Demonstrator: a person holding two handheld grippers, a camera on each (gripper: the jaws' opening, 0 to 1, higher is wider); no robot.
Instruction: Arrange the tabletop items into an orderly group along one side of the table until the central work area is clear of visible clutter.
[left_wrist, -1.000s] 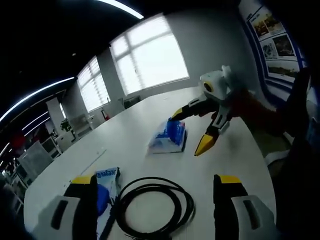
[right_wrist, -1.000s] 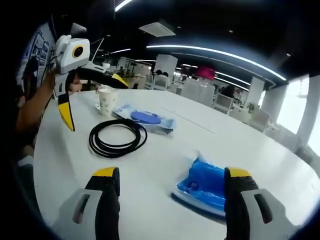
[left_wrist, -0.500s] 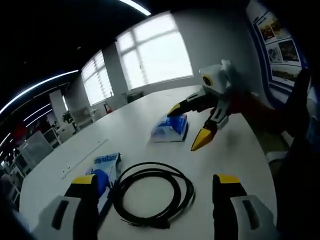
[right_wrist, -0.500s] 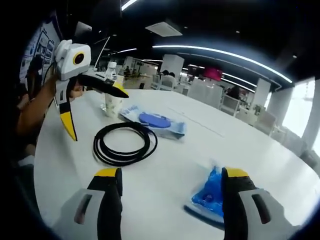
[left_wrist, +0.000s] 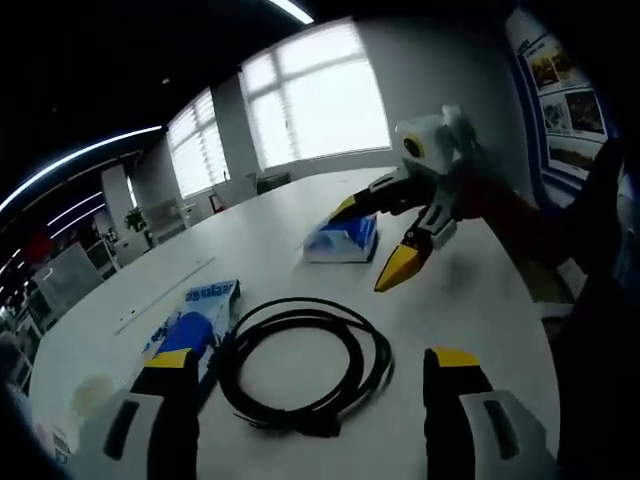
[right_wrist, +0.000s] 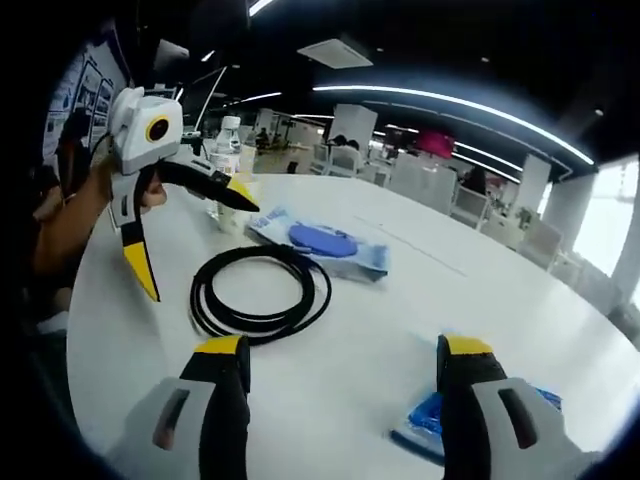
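On the white table (left_wrist: 490, 310) a black cable coil (left_wrist: 378, 345) lies just beyond my left gripper (left_wrist: 308, 358), which is open with nothing between its jaws. A flat blue-and-white packet (left_wrist: 195, 320) rests left of the coil. Farther off sits a blue tissue pack (left_wrist: 345, 240), and my right gripper (left_wrist: 372, 240) hovers open beside it. In the right gripper view, my right gripper (right_wrist: 342, 345) is open above the table, and the tissue pack (right_wrist: 430, 420) is low, partly behind its right jaw. The coil (right_wrist: 322, 292) and the packet (right_wrist: 320, 240) lie ahead, with the open left gripper (right_wrist: 192, 235) at the left.
A paper cup (right_wrist: 235, 200) and a bottle (right_wrist: 228, 135) stand at the table's far left edge behind the left gripper. Desks and chairs fill the room beyond. A person's arm (right_wrist: 70, 220) holds the left gripper. Bare tabletop (right_wrist: 450, 280) stretches to the right.
Both views have shifted with the hands. In the right gripper view the tissue pack has slid down toward the right jaw and the coil looks closer. Both grippers stay open.
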